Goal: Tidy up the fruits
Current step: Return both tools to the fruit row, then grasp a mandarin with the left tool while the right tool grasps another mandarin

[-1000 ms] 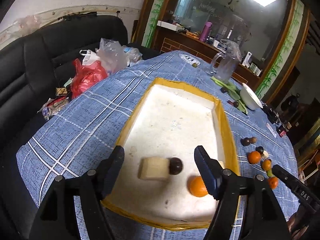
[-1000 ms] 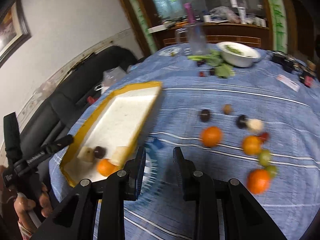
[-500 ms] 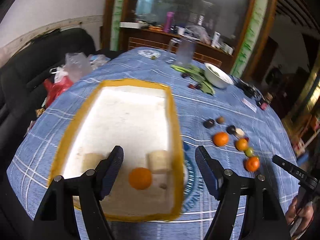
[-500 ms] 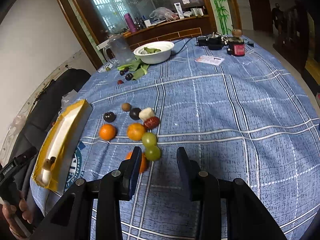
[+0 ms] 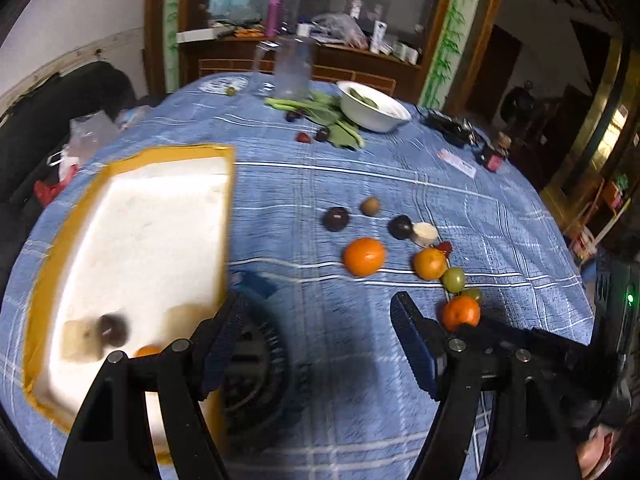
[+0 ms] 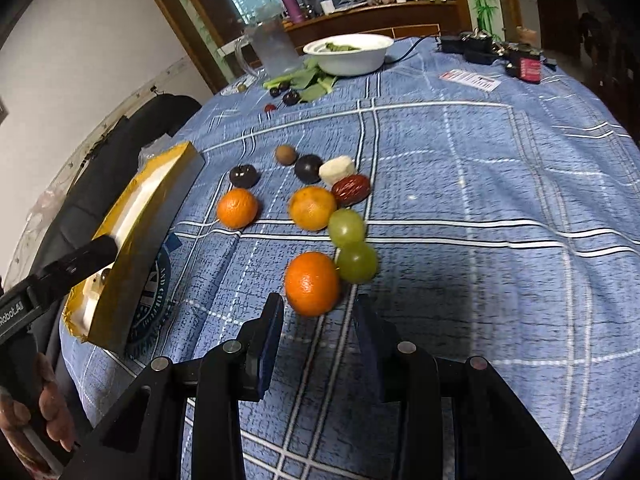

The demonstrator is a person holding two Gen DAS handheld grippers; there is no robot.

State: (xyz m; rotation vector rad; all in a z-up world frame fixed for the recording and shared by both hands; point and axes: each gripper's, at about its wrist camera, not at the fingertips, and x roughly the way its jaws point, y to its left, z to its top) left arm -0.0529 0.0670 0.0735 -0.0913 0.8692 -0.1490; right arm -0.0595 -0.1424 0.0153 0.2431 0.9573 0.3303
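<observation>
A yellow-rimmed white tray holds a dark plum, a pale chunk and an orange; it also shows in the right wrist view. Loose fruit lies on the blue cloth: oranges, green grapes, a red date, dark plums. My right gripper is open, its tips just short of the nearest orange. My left gripper is open and empty above the cloth beside the tray.
A white bowl with greens, a clear jug, leafy vegetables and small dark fruits sit at the far side. A card and dark devices lie far right. A black sofa stands left.
My left gripper swung right, off the tray and over the cloth. My right gripper moved forward to the nearest orange, which now sits just in front of its tips.
</observation>
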